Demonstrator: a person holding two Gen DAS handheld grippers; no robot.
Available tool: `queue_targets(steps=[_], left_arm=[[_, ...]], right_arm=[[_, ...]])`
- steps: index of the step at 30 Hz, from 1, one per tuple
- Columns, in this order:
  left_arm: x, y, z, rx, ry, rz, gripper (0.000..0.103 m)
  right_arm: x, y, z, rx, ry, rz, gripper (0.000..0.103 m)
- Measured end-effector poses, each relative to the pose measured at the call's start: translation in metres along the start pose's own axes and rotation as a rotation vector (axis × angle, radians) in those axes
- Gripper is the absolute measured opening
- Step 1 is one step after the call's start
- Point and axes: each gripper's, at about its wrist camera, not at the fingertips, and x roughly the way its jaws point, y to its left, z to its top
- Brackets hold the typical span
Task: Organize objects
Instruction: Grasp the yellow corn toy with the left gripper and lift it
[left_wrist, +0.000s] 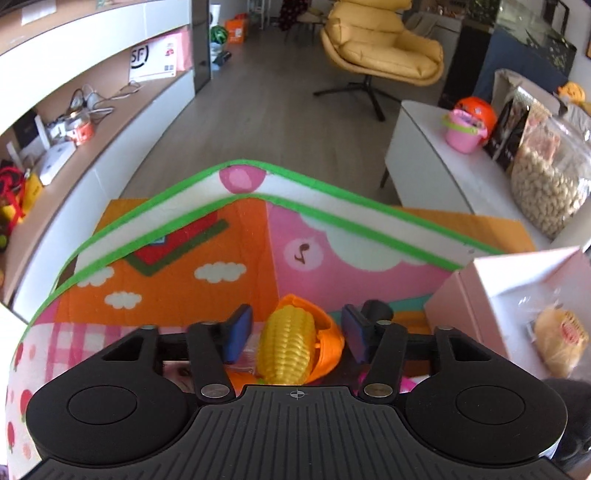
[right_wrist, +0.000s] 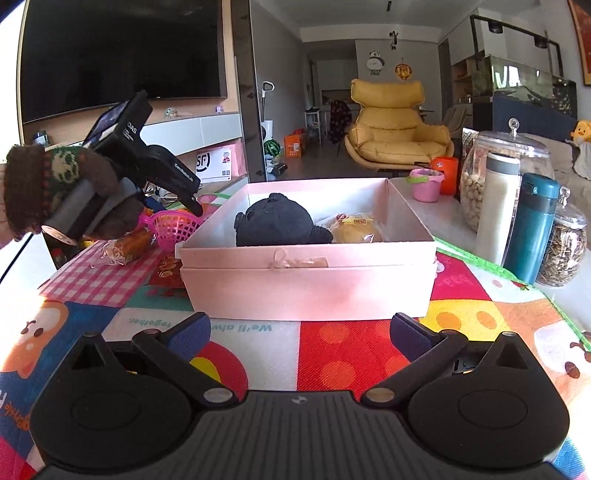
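overhead, left gripper gapes around ribbed plastic corn; right gripper released before pink cardboard box.

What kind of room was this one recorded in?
Most likely a home living room: a yellow lounge chair, a large wall-mounted TV, and a fish tank stand behind the table's play mat.

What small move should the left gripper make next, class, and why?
Probably close the left gripper on the toy corn: its open fingers already flank the corn without touching it, and the pink box holds sorted items.
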Motion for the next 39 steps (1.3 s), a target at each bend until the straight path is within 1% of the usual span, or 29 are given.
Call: queue_targets(steps=[1,3,4,6,8,10,12,13,15,18,20,22,24,25,28,33,39], left_arm=[[-0.001,-0.001,-0.004,0.005,-0.003,0.001,0.048],[-0.006,-0.002,-0.01,0.011,-0.017,0.006,0.048],[-0.01,0.0,-0.014,0.011,-0.036,-0.007,0.048],[-0.027,0.004,-0.026,-0.02,-0.087,-0.039,0.048],[-0.056,0.007,-0.041,-0.051,-0.146,-0.105,0.048],[-0.09,0.005,-0.062,-0.059,-0.218,-0.164,0.048],[-0.119,0.0,-0.085,-0.045,-0.251,-0.243,0.048],[-0.128,-0.004,-0.097,-0.034,-0.244,-0.28,0.048],[-0.134,-0.018,-0.123,0.006,-0.2,-0.333,0.048],[-0.128,-0.038,-0.16,0.047,-0.145,-0.388,0.048],[-0.124,-0.051,-0.176,0.073,-0.147,-0.39,0.048],[-0.125,-0.061,-0.19,0.114,-0.18,-0.353,0.049],[-0.125,-0.068,-0.199,0.15,-0.193,-0.319,0.048],[-0.126,-0.069,-0.203,0.154,-0.19,-0.321,0.047],[-0.128,-0.063,-0.21,0.139,-0.163,-0.339,0.048],[-0.136,-0.056,-0.221,0.144,-0.158,-0.34,0.048],[-0.146,-0.057,-0.235,0.181,-0.132,-0.363,0.047]], right_arm=[[0.001,-0.001,0.0,0.005,0.003,0.0,0.103],[0.001,-0.003,0.0,0.016,0.003,0.001,0.103],[0.001,-0.004,0.0,0.022,0.002,0.002,0.103],[0.0,-0.006,0.0,0.037,-0.003,0.0,0.103],[0.001,-0.007,0.0,0.05,-0.004,-0.003,0.103],[0.002,-0.008,0.0,0.055,0.0,-0.003,0.103],[0.003,-0.008,0.0,0.053,0.005,-0.008,0.103],[0.003,-0.007,0.0,0.052,0.007,-0.013,0.103],[0.003,-0.007,0.0,0.053,0.008,-0.023,0.103],[0.004,-0.007,0.001,0.062,0.014,-0.041,0.103],[0.004,-0.008,0.0,0.073,0.015,-0.059,0.103],[0.004,-0.01,0.0,0.086,0.015,-0.071,0.103],[0.004,-0.011,0.0,0.095,0.015,-0.078,0.103],[0.004,-0.011,0.0,0.097,0.016,-0.079,0.103],[0.005,-0.012,0.001,0.099,0.021,-0.079,0.103],[0.005,-0.012,0.001,0.103,0.024,-0.076,0.103],[0.006,-0.013,0.001,0.105,0.032,-0.071,0.103]])
